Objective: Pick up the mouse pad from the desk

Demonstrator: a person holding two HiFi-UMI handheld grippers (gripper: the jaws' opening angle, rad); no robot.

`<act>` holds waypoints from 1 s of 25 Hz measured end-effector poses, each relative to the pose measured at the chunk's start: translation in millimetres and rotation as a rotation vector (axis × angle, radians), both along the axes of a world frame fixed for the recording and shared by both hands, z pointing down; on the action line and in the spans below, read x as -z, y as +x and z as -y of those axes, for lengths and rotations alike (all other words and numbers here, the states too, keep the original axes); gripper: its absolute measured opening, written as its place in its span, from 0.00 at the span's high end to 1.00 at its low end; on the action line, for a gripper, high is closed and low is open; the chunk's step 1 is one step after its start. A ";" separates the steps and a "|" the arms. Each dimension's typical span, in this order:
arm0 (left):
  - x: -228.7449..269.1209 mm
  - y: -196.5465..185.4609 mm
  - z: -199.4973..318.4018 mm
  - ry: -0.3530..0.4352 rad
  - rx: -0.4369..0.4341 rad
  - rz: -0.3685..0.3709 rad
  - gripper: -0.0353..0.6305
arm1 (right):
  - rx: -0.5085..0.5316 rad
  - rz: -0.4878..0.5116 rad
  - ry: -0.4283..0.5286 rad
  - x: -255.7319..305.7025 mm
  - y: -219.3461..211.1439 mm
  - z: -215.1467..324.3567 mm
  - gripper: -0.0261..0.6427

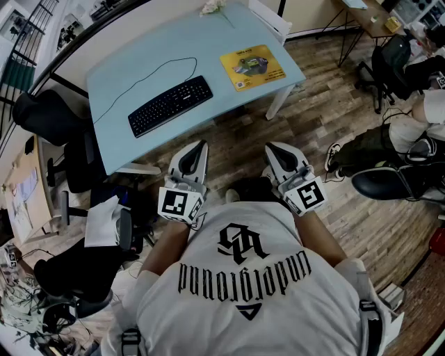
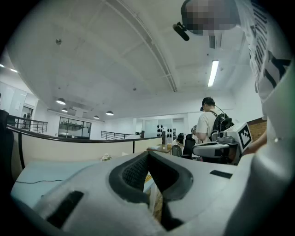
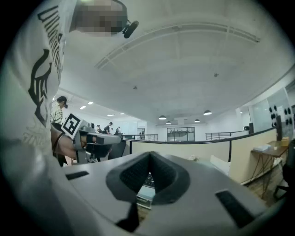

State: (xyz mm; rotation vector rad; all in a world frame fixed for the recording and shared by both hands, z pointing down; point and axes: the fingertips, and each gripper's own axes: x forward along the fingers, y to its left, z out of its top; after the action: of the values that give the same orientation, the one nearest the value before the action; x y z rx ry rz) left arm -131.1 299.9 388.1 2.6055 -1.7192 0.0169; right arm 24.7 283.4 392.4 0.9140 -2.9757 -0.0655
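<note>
Thin yellow mouse pad point(image 1: 253, 67), upper right on the desk point(image 1: 132, 69), likely light and floppy, best pinched at its edge; left gripper point(image 1: 200, 146) and right gripper point(image 1: 272, 148) both closed, empty.

yellow mouse pad point(image 1: 253, 67), seemingly pale blue desk point(image 1: 132, 66)

One surface point(image 1: 208, 49) carries one keyboard point(image 1: 170, 106) at its seven o'clock, one mouse pad point(image 1: 253, 67) at three o'clock, one thin black cable point(image 1: 165, 62) at nine and one small white bunch point(image 1: 212, 7) at twelve. Two claws: left claw point(image 1: 201, 144), right claw point(image 1: 270, 146).
</note>
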 end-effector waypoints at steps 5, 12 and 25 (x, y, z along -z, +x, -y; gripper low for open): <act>0.8 -1.0 -2.9 -0.005 0.002 -0.015 0.94 | 0.013 0.017 -0.018 3.0 -0.8 -1.6 0.95; 0.5 -4.0 7.1 -0.014 0.013 -0.034 0.94 | 0.039 0.019 -0.018 4.0 -4.8 7.4 0.95; -9.5 17.0 44.8 -0.048 -0.006 -0.046 0.94 | 0.055 0.032 -0.034 6.3 11.0 38.3 0.95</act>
State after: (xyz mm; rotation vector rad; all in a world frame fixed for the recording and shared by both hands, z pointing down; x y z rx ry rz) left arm -114.2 255.1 397.6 2.5565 -1.6752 -0.0012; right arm 35.7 245.1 386.1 0.8375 -3.0209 -0.0012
